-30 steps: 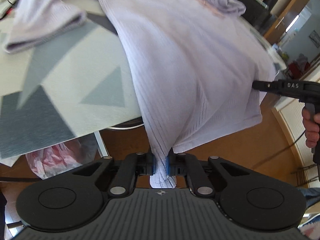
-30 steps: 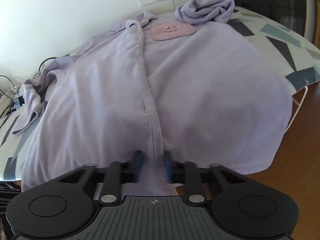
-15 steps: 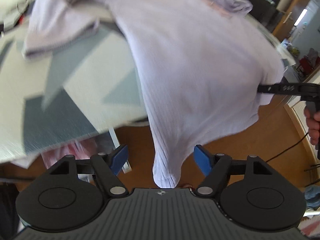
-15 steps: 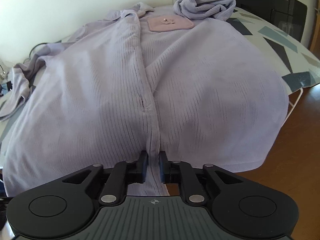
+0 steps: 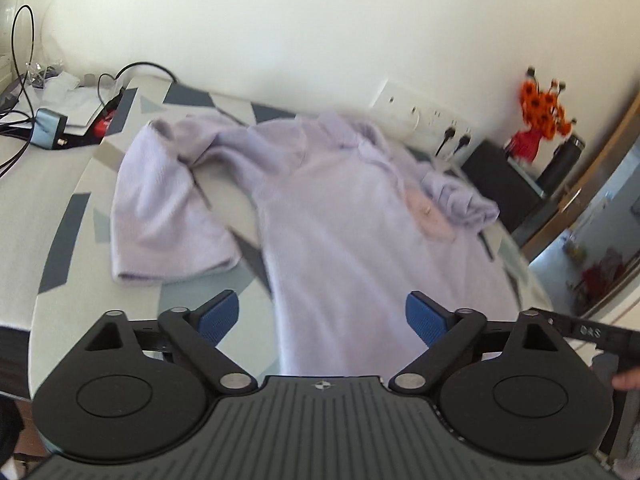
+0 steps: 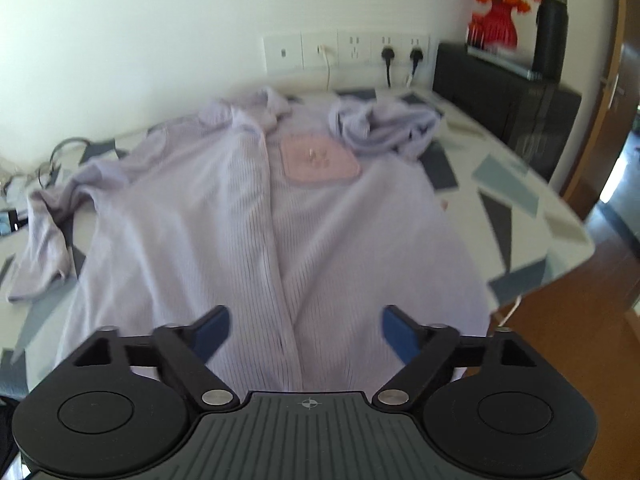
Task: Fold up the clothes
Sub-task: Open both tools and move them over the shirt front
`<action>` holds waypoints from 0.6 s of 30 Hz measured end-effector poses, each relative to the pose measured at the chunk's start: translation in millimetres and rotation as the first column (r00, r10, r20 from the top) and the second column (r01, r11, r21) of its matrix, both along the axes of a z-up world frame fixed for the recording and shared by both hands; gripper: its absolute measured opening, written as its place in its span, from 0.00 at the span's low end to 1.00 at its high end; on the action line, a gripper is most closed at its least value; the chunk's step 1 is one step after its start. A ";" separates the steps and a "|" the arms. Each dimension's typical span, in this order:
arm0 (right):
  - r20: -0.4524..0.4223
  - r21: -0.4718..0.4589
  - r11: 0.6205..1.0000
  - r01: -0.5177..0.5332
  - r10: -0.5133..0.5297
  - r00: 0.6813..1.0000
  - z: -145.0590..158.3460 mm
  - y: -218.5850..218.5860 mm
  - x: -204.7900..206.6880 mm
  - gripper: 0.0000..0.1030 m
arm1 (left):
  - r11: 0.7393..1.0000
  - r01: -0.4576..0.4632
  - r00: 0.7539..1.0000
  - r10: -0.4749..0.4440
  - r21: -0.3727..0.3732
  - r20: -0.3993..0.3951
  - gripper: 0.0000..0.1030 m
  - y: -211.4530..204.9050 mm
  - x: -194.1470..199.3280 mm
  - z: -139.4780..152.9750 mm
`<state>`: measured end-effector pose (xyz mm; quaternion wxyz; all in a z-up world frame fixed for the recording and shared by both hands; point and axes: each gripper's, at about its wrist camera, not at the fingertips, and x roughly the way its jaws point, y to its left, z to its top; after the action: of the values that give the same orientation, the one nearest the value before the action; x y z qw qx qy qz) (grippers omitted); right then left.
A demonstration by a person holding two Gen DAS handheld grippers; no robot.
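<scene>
A lilac ribbed shirt (image 5: 340,240) lies face up and lengthwise on the patterned table (image 5: 60,200), its hem toward me. In the right wrist view the shirt (image 6: 224,240) shows its button placket and pink chest pocket (image 6: 318,160). One sleeve (image 5: 160,220) lies folded at the left; the other sleeve (image 6: 384,128) is bunched near the collar. My left gripper (image 5: 322,312) hovers above the hem's left side, jaws opening wide, with no cloth touching the pads. My right gripper (image 6: 306,320) hangs over the placket, jaws also opening, holding nothing.
Wall sockets (image 6: 352,52) with plugs sit behind the table. A black cabinet (image 6: 504,96) at the right carries a red vase (image 6: 492,20) and a dark bottle (image 6: 550,28). Cables and a small blue box (image 5: 48,132) lie at the far left. Wooden floor (image 6: 560,340) lies beyond the table's right edge.
Both grippers were shut on the shirt's hem; both have let go, opened wide and risen. The views now look down over the whole shirt.
</scene>
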<state>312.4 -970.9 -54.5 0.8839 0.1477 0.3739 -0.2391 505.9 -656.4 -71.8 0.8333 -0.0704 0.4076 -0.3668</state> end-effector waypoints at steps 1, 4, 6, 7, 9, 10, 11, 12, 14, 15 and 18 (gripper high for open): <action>0.015 -0.014 1.000 -0.010 0.010 1.000 12.6 -0.4 1.7 0.99 | 1.000 -0.008 1.000 0.008 -0.015 -0.001 0.98 -4.0 3.4 5.5; 0.030 -0.065 0.996 -0.054 0.057 0.998 45.8 -0.5 9.0 0.99 | 1.000 -0.026 1.000 0.025 -0.015 -0.015 1.00 -20.5 10.3 15.6; 0.020 -0.098 0.993 -0.072 0.075 0.997 61.2 -2.0 14.7 0.99 | 1.000 -0.030 0.999 0.031 0.004 -0.035 1.00 -34.6 15.6 16.6; 0.017 -0.111 0.991 -0.080 0.082 0.996 66.8 -3.7 17.4 0.99 | 0.999 -0.041 0.998 0.042 0.018 -0.046 1.00 -41.9 17.6 15.1; 0.010 -0.125 0.988 -0.096 0.098 0.995 73.1 -9.2 22.3 0.99 | 0.997 -0.062 0.996 0.065 0.045 -0.068 1.00 -56.5 21.6 12.3; -0.001 -0.126 0.986 -0.107 0.107 0.994 72.7 -12.8 25.4 0.99 | 0.996 -0.075 0.994 0.080 0.057 -0.081 1.00 -63.7 23.4 10.5; -0.016 -0.130 0.984 -0.118 0.117 0.993 71.1 -16.7 28.7 0.99 | 0.993 -0.094 0.990 0.101 0.067 -0.102 1.00 -71.0 24.9 7.6; -0.032 -0.132 0.983 -0.130 0.127 0.991 66.5 -22.2 32.4 0.99 | 0.991 -0.111 0.985 0.120 0.076 -0.123 1.00 -78.7 26.2 4.4; -0.055 -0.125 0.981 -0.149 0.143 0.988 53.2 -37.8 40.2 0.99 | 0.989 -0.121 0.979 0.134 0.087 -0.157 1.00 -96.5 27.0 -3.3; -0.063 -0.112 0.982 -0.155 0.148 0.987 45.6 -47.7 44.2 0.99 | 0.988 -0.121 0.977 0.136 0.101 -0.162 1.00 -108.2 26.6 -7.2; -0.057 -0.074 0.981 -0.178 0.174 0.983 25.4 -82.6 56.0 0.99 | 0.978 -0.139 0.974 0.163 0.155 -0.155 1.00 -147.9 25.7 -17.1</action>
<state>368.4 -1053.5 -29.0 0.8970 0.0733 0.3978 -0.1783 531.6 -804.3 -88.9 0.8247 -0.0716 0.4946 -0.2647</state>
